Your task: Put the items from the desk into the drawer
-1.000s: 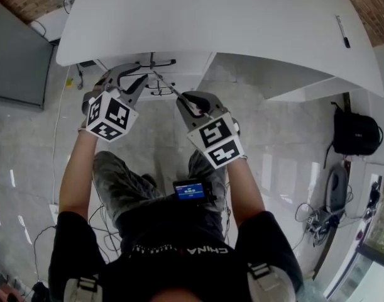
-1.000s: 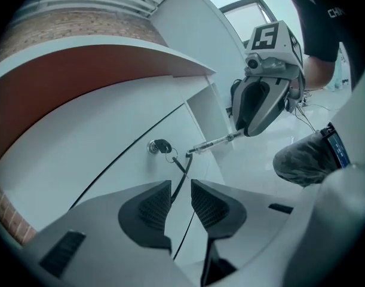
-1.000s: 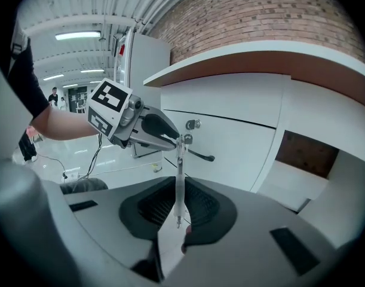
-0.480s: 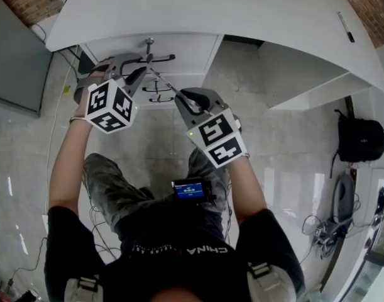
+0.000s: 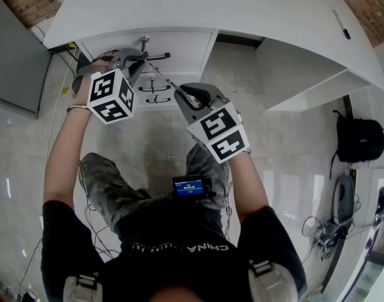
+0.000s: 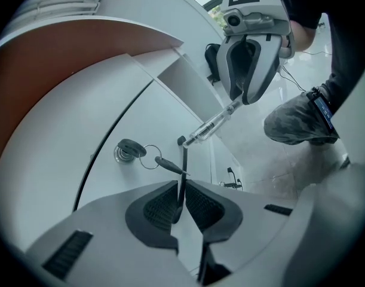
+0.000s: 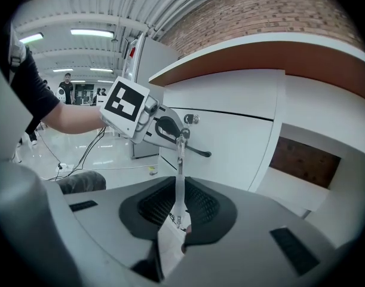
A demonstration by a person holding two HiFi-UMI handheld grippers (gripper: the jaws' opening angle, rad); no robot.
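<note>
The left gripper [image 6: 181,199] is clamped on the thin black handle [image 6: 184,159] of the top drawer [image 6: 140,115], with the bar pinched upright between the ribbed pads. Just left of the handle a key [image 6: 129,150] sits in the lock, and a ring and a second key hang from it.

The right gripper [image 7: 179,211] is closed on a clear pen [image 7: 178,178], gripping its rear end. The pen points forward, and its tip lies close beside the handle's end and the left gripper's jaws.

In the head view both grippers are below the white desk [image 5: 242,5], the left gripper [image 5: 138,60] at the drawer front and the right gripper [image 5: 190,99] just right of it. A second pen [image 5: 341,26], a dark one, lies on the desk's far right, well apart. A black backpack [image 5: 358,137] sits on the floor at right.
</note>
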